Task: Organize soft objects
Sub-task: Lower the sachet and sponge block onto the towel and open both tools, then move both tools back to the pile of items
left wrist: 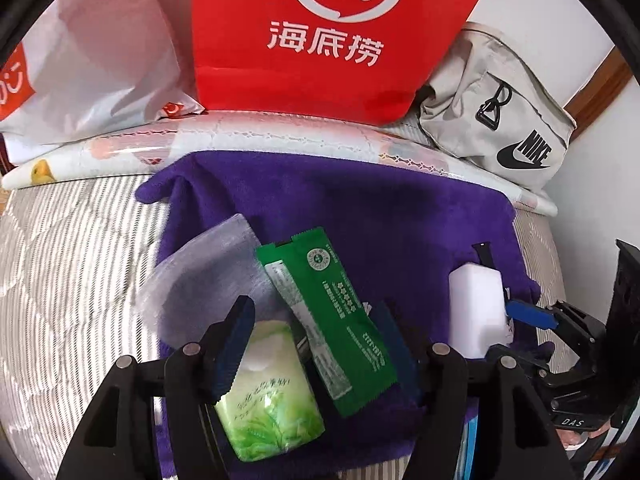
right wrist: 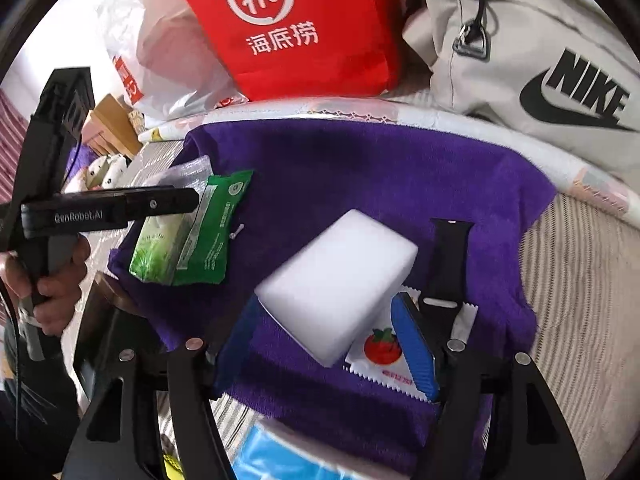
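Purple cloth: a purple plush towel (left wrist: 360, 216) lies spread on a striped grey bed cover (left wrist: 68, 248), carrying every small item.
Left tongs: the left tongs (left wrist: 316, 332) stand wide open over a pale green soft tissue pack (left wrist: 268, 392) and a green foil sachet (left wrist: 332, 320), gripping nothing.
Right tongs: the right tongs (right wrist: 328, 344) flank a white foam sponge block (right wrist: 336, 280), jaws apart; contact on the left pad cannot be told.
Risk, right: the block sits tilted over a tomato-print sachet (right wrist: 380, 356), so closing could pinch that sachet too, or squeeze the foam out sideways.
Risk, left: sachet overlaps tissue pack, so one bite may lift both.
Nearby: a black watch strap (right wrist: 448, 264) lies just beside the blue pad.
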Demonstrator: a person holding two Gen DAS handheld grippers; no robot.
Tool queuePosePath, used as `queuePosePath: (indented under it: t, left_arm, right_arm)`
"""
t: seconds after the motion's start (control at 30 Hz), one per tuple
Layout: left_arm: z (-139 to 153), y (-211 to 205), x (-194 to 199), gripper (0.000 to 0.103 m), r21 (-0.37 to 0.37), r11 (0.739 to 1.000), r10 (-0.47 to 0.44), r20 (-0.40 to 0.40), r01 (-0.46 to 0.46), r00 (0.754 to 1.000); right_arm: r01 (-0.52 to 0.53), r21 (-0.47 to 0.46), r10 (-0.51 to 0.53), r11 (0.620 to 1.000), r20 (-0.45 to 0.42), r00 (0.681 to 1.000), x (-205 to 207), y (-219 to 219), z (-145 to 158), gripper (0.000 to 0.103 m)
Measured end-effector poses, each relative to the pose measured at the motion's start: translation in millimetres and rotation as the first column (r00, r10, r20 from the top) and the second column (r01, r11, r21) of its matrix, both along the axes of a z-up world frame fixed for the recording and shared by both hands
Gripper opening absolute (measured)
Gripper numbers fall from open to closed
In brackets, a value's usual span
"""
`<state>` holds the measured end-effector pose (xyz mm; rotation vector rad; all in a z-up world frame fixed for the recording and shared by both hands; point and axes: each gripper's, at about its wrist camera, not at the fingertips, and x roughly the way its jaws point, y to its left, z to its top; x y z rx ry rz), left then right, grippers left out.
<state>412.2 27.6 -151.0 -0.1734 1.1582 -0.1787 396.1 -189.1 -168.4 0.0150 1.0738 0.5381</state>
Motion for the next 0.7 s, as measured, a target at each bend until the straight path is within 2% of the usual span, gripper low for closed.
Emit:
queuePosePath:
  t: [0.23,0.37,0.57,0.7]
  left_arm:
    - [20,7,-29,0.062,-0.001,1.0,0.009,0.041,-0.009,0.999]
    - [39,12,-58,0.062,-0.006,1.0,0.005,0.096,-0.004,0.995]
    - [61,11,-109,0.062,0.048,0.999,-0.007,0.202,-0.003,0.979]
    - [64,14,-143,0.061,0.032,0.999,0.009,0.24,-0.018,0.971]
  right_arm:
    - [0.05,-0.01,-0.05,0.999,0.039,0.998,-26,-13,17,0.068]
    - [0.093,0.007,-0.094,0.996,0.062,0.994,-47,-25,31,0.069]
    - [0.075,0.032,-0.078,0.997,0.092,0.993,-87,-26,45,0.068]
    - [0.074,0.039,-0.078,0.997,0.126,0.989,-121,-26,54,0.068]
